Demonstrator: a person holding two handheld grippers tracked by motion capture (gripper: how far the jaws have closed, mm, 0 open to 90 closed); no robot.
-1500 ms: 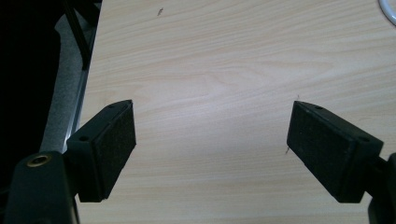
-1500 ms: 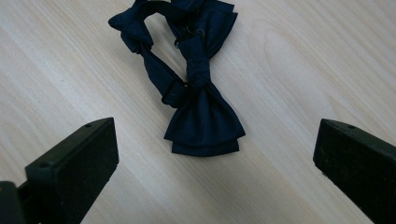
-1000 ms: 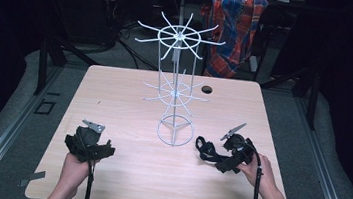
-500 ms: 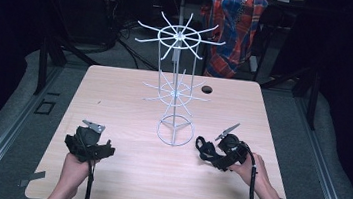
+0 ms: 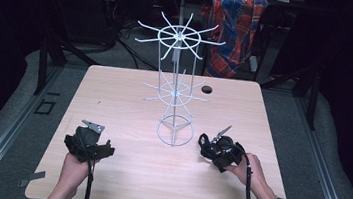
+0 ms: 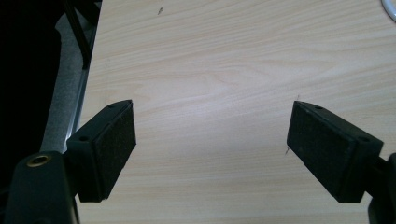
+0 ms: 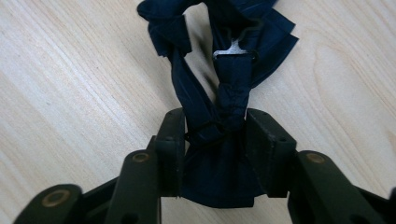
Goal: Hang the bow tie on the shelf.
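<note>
R gripper (image 7: 212,140) – navy strap (image 7: 224,70) (pinched)

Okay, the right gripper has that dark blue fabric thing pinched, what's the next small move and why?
Probably lift it off the table and carry it toward the white wire rack. The right gripper is shut on the dark blue fabric piece, which has a loop and a metal clasp and lies beside the rack's base ring. The rack's prongs look bare. The left gripper is open over bare wood.
</note>
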